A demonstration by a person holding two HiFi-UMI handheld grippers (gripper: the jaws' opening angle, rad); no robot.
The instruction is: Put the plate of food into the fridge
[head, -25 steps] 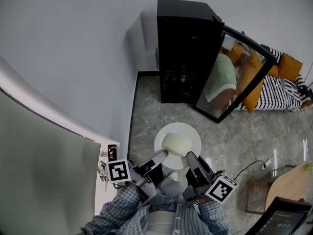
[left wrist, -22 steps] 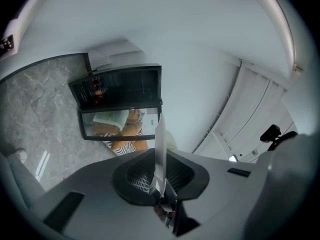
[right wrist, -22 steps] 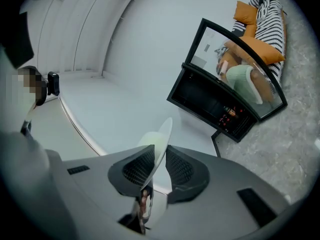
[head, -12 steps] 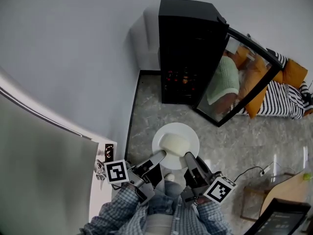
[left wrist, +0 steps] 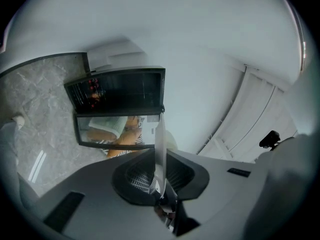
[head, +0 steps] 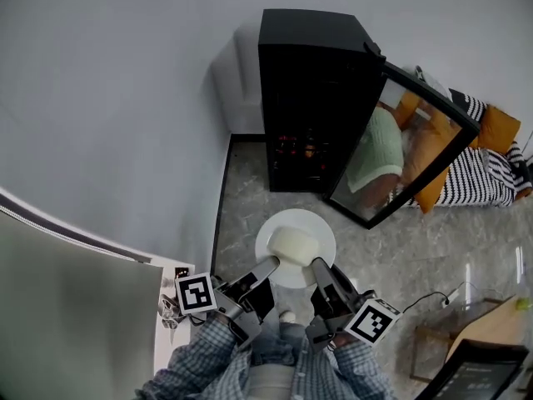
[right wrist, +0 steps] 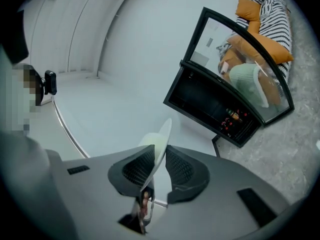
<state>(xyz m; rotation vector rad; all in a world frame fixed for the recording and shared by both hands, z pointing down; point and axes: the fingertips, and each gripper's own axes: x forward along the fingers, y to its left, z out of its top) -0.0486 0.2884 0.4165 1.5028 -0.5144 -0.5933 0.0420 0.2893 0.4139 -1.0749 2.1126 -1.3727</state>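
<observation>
The white plate (head: pixel 263 238), with a pale mound of food (head: pixel 291 244) on it, is held level in front of the black fridge (head: pixel 308 73), well short of it, above the marbled floor (head: pixel 250 186). The plate's rim on the side away from the fridge is clamped at two spots. The left gripper (head: pixel 271 263) is closed on one, the right gripper (head: pixel 316 267) on the other, each pair of jaws narrowed onto the thin edge with pads pressed against it. The fridge's glass door (head: pixel 404 144) is swung wide open toward a striped sofa (head: pixel 479 163). Small red and orange things are glimpsed low inside the fridge, too small to be told.
</observation>
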